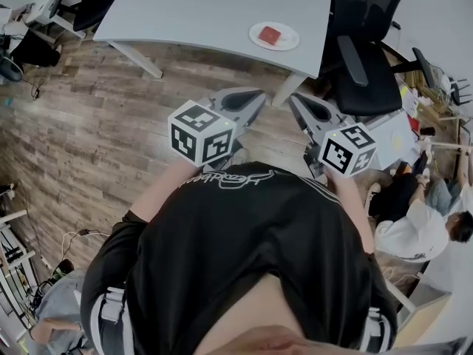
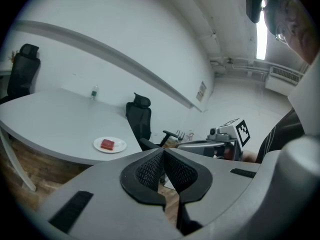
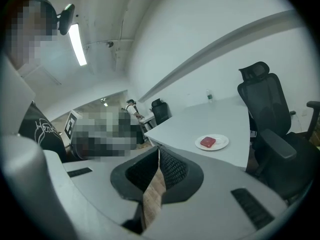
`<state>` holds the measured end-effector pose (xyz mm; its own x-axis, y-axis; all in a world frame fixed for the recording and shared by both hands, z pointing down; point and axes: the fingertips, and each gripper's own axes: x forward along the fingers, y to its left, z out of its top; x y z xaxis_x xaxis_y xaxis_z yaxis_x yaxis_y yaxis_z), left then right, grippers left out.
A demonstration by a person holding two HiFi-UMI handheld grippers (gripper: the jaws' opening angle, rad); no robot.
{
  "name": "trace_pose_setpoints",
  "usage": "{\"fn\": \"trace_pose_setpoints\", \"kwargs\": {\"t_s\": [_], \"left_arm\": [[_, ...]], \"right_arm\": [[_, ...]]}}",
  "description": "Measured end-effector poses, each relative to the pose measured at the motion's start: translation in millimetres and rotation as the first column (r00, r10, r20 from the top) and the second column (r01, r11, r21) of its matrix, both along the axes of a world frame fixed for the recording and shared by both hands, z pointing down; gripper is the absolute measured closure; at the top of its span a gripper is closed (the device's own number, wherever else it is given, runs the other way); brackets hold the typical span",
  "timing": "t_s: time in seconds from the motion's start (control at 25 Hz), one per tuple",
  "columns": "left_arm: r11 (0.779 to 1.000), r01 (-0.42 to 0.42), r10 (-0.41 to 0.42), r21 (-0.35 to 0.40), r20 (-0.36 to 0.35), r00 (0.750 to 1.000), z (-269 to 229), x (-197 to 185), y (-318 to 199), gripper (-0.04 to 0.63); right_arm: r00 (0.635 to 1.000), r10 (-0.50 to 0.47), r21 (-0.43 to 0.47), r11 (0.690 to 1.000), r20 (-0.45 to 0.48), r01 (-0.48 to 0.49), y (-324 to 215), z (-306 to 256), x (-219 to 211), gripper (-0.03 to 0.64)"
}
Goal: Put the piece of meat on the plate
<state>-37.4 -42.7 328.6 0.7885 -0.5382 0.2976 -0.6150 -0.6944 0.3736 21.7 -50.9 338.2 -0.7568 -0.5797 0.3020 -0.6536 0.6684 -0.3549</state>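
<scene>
A red piece of meat (image 1: 270, 35) lies on a white plate (image 1: 287, 41) near the front edge of the grey table (image 1: 207, 13). The left gripper view shows the meat (image 2: 107, 144) on its plate (image 2: 119, 145) far ahead, and the right gripper view shows the meat (image 3: 207, 142) and plate (image 3: 221, 142) the same way. My left gripper (image 1: 257, 96) and right gripper (image 1: 295, 100) are held side by side close to my chest, over the wooden floor and well short of the table. Both are shut with nothing between the jaws (image 2: 163, 152) (image 3: 159, 150).
A black office chair (image 1: 366, 58) stands right of the plate, at the table's corner. White table legs (image 1: 137, 58) reach the wooden floor (image 1: 89, 132). A person sits at the lower right (image 1: 421, 224). Another black chair (image 2: 138, 115) stands behind the table.
</scene>
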Motion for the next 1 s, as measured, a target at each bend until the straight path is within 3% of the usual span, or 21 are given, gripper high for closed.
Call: {"fn": "trace_pose_setpoints", "kwargs": {"t_s": [0.56,1.0], "left_arm": [[0.999,-0.002,0.001,0.033,0.021,1.0,-3,55,127,0.588],[0.998,-0.01,0.009,0.061,0.02,1.0,-10,71,178,0.588]], "right_arm": [[1.0,0.005,0.029,1.0,0.018,-0.005,133,0,53,0.603],[0.999,0.018,0.041,0.999,0.033,-0.02,185,-6,70,0.603]]}}
